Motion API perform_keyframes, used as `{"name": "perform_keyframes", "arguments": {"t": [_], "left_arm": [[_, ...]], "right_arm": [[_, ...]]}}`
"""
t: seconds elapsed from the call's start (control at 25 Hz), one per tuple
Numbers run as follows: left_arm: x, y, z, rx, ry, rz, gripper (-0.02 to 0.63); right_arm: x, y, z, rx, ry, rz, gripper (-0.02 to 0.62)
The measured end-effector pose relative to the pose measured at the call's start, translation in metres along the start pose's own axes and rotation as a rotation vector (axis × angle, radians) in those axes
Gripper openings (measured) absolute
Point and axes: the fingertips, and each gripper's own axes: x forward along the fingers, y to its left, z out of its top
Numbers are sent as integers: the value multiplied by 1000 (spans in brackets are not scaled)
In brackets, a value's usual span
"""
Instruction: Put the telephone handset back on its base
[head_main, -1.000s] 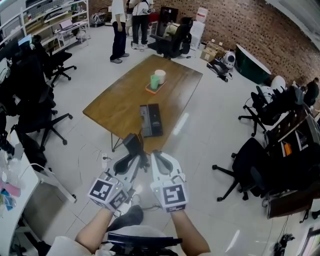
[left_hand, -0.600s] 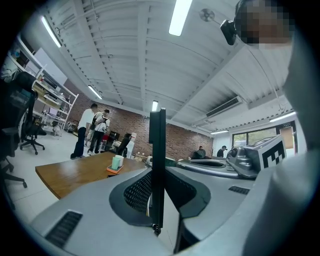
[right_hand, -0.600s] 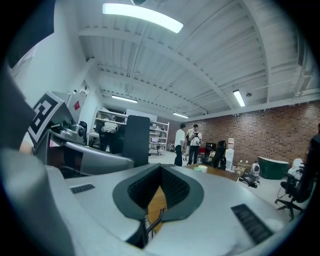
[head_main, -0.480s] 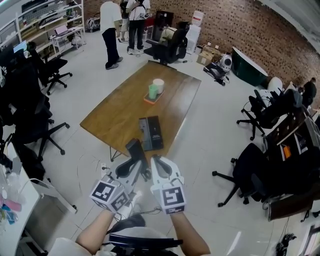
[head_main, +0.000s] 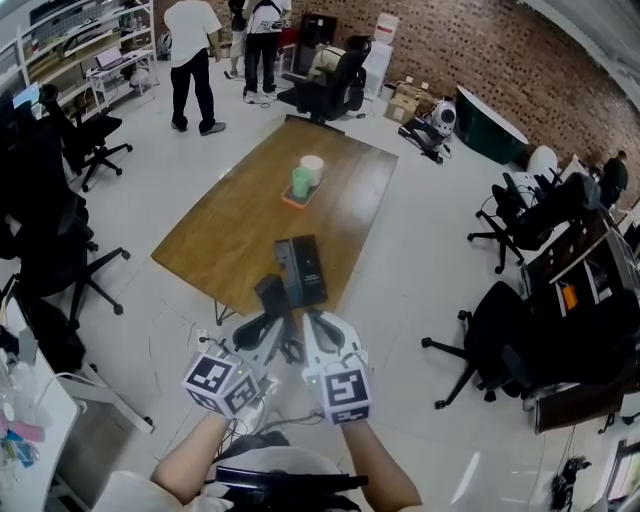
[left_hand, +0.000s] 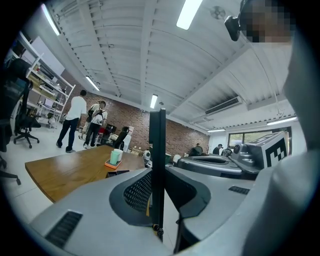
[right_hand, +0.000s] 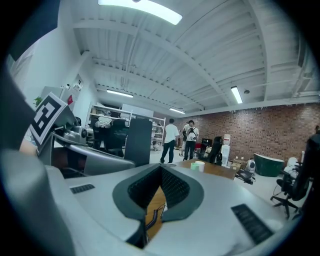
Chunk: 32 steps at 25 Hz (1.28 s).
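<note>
Handset (head_main: 270, 297) and base (head_main: 300, 270) are each counted once. The handset is held off the base, clamped in the left gripper (head_main: 270, 318) at the lower middle of the head view. In the left gripper view it is seen edge-on as a thin dark slab standing upright between the two pads, which are pressed against its flat sides. Its long axis is thus set across the line along which the gripper points.

The base is found on the near end of the wooden table (head_main: 230, 220), just above and slightly right of the handset in the head view, with its long axis running up the frame and tilted a little to the left. The handset's top is seen just beside the base's lower left corner; whether it is already over the table edge cannot be told. The coming move is judged to turn on this: the handset must be carried up-frame and a little right, then laid flat so that its length lines up with the base's.

The right gripper (head_main: 316, 322) is seen just to the right of the left one, directly below the base. Its jaws are drawn together with nothing held; a coiled cord (right_hand: 151, 218) shows through the slit below the tips.

Two cups are counted farther up the table, one green (head_main: 301, 182) and one white (head_main: 313, 168), on one orange tray (head_main: 288, 201).
</note>
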Motion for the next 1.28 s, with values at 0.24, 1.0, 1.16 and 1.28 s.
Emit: {"name": "perform_keyframes", "arguments": {"t": [0.24, 1.0, 1.16, 1.28], "left_arm": [[14, 18, -14, -27, 34, -15, 69], [79, 92, -84, -245, 214, -108, 69], [98, 110, -102, -297, 265, -114, 69], [108, 121, -115, -328, 292, -117, 69]], "right_arm": [[14, -7, -6, 3, 22, -17, 5], [50, -22, -35, 64, 74, -29, 5], [53, -33, -40, 71, 88, -42, 5], [56, -37, -46, 75, 98, -49, 4]]}}
